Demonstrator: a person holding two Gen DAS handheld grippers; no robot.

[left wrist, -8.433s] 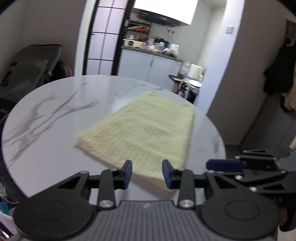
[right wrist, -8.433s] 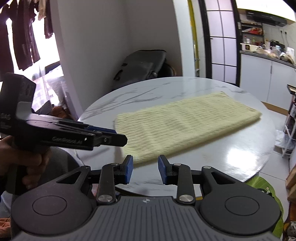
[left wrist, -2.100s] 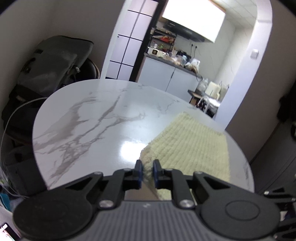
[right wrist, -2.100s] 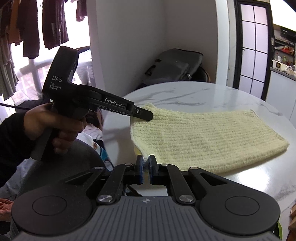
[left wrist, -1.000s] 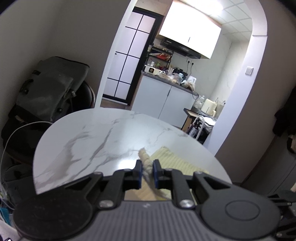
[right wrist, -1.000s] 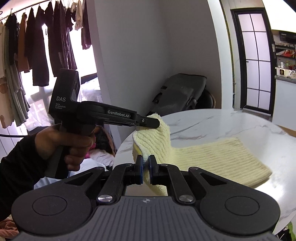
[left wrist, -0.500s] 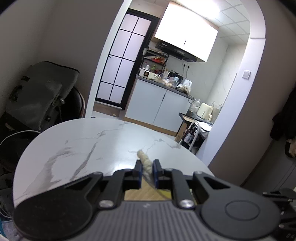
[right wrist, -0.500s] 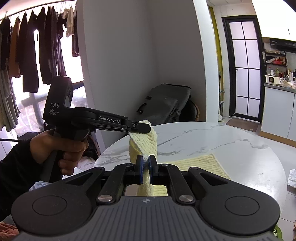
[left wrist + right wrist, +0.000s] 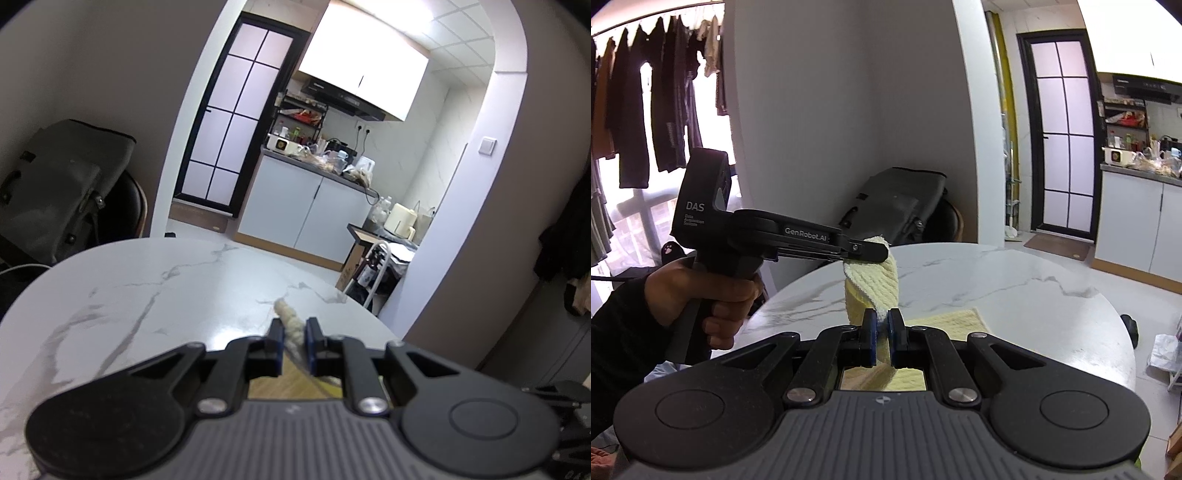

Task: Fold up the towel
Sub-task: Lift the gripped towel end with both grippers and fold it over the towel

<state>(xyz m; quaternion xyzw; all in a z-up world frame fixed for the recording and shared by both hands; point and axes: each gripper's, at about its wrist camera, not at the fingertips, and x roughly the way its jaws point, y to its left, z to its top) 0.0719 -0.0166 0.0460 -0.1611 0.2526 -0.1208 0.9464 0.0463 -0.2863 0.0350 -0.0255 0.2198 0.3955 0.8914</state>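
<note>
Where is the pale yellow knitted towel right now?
In the right wrist view, the pale yellow knitted towel hangs lifted above the round white marble table, pinched between the left gripper and the right gripper, its far end lying on the table.

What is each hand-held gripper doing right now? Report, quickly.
Left hand-held gripper: closed on a corner of the towel.
Right hand-held gripper: closed on the towel's other lifted corner.

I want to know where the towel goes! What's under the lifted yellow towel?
Under the held-up towel is the white marble table, with more towel lying flat on it. The right gripper body covers the nearest stretch.
</note>
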